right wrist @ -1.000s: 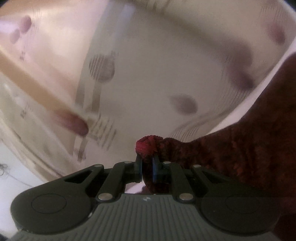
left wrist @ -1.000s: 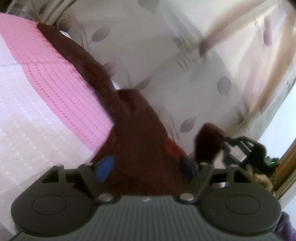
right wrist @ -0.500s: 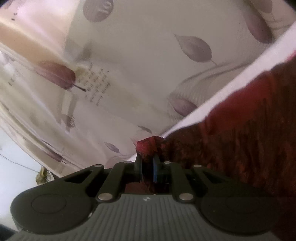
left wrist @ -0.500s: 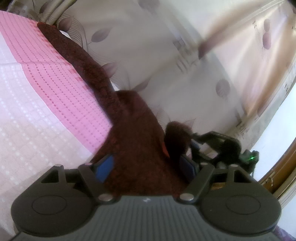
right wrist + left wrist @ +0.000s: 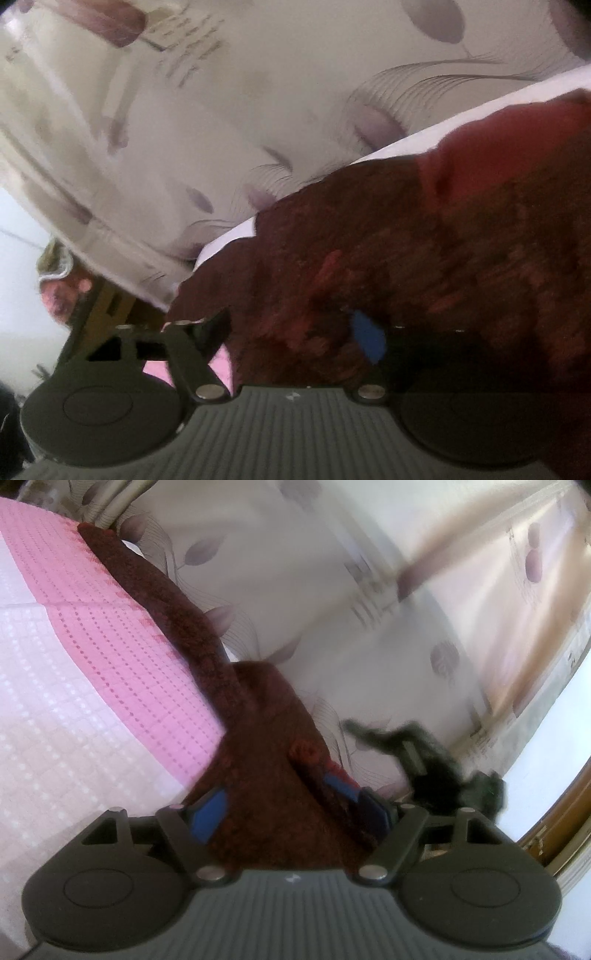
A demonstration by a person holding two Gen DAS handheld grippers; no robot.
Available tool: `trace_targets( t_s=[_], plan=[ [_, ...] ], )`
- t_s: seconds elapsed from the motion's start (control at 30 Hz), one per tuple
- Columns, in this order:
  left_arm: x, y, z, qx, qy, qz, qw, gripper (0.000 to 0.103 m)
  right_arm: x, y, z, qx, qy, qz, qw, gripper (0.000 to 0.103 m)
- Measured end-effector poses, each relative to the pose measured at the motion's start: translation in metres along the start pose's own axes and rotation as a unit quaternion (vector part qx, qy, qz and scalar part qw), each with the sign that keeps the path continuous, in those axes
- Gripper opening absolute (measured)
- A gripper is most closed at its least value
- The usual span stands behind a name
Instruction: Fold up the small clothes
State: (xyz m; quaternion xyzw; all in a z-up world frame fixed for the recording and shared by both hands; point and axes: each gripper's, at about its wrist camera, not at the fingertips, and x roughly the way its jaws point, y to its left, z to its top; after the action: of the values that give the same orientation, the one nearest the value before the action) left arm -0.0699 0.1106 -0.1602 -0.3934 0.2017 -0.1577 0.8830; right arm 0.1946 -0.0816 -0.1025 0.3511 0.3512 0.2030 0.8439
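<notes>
1. Left wrist view: left gripper [image 5: 288, 808] sits w/ fingers spread wide, same as a sec ago; blue pads [image 5: 208, 814] at 9 and 3 o'clock of the gap. Dark red knit garment [image 5: 258, 775] fills the gap between them, not pinched, and runs off toward 11 o'clock along the pink-and-white cover [image 5: 92, 664].
2. Same view: right gripper [image 5: 417, 753] shows as a blurred dark shape at 3 o'clock. Earlier it carried a tuft of the red knit; now that corner lies dropped on the garment near the left gripper's right-hand pad, and the right gripper is apart from it.
3. Right wrist view: right gripper [image 5: 291, 332] has just been opening. Half a sec ago its fingers were pressed on a red knit tuft; now they stand spread, one blue pad [image 5: 365, 338] visible. Garment [image 5: 424, 258] lies loose btwn them and spreads to 2 o'clock.
4. Leaf-print bedsheet [image 5: 258, 92] covers 12 o'clock; view is lower and closer than before.
</notes>
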Motion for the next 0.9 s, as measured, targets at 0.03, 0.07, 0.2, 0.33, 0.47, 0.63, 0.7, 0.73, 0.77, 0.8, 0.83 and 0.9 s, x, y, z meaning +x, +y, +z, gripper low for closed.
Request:
trace_targets(
  t_s=[0.03, 0.07, 0.2, 0.33, 0.47, 0.63, 0.7, 0.73, 0.77, 0.8, 0.83, 0.9],
  plan=[
    [-0.001, 0.001, 0.002, -0.005, 0.0, -0.003, 1.0, 0.079, -0.01, 0.002, 0.0, 0.008, -0.015, 0.011, 1.0, 0.076],
    [-0.002, 0.002, 0.005, -0.011, 0.004, -0.011, 0.9999, 0.079, -0.022, 0.003, -0.001, 0.017, -0.033, 0.022, 0.999, 0.076],
    [-0.01, 0.001, 0.042, -0.022, -0.005, -0.016, 0.9996, 0.079, -0.08, 0.014, -0.008, 0.015, -0.056, 0.073, 0.996, 0.08],
    [0.001, 0.019, 0.099, -0.037, -0.01, 0.028, 0.9989, 0.079, -0.137, 0.015, -0.037, -0.031, -0.059, 0.087, 0.994, 0.098],
    [0.02, 0.056, 0.159, -0.079, -0.031, 0.099, 0.9915, 0.077, -0.162, 0.008, -0.069, -0.065, -0.058, 0.057, 0.995, 0.101],
    [0.043, 0.116, 0.229, -0.138, -0.044, 0.173, 0.9742, 0.071, -0.162, 0.006, -0.094, -0.095, -0.038, 0.034, 0.994, 0.101],
    [0.054, 0.138, 0.249, -0.17, -0.034, 0.19, 0.9663, 0.071, -0.16, 0.008, -0.102, -0.109, -0.028, 0.032, 0.993, 0.101],
    [0.057, 0.15, 0.256, -0.186, -0.031, 0.196, 0.9623, 0.071, -0.158, 0.009, -0.105, -0.116, -0.024, 0.029, 0.992, 0.101],
    [0.06, 0.161, 0.261, -0.204, -0.029, 0.199, 0.9582, 0.071, -0.156, 0.011, -0.107, -0.124, -0.02, 0.024, 0.992, 0.101],
    [0.063, 0.171, 0.265, -0.221, -0.029, 0.195, 0.9551, 0.071, -0.154, 0.011, -0.109, -0.13, -0.016, 0.024, 0.991, 0.101],
    [0.064, 0.178, 0.269, -0.227, -0.037, 0.183, 0.9558, 0.071, -0.154, 0.011, -0.112, -0.133, -0.012, 0.026, 0.991, 0.101],
    [0.071, 0.182, 0.278, -0.214, -0.04, 0.189, 0.9574, 0.071, -0.155, 0.011, -0.116, -0.138, -0.012, 0.027, 0.99, 0.101]
  ],
)
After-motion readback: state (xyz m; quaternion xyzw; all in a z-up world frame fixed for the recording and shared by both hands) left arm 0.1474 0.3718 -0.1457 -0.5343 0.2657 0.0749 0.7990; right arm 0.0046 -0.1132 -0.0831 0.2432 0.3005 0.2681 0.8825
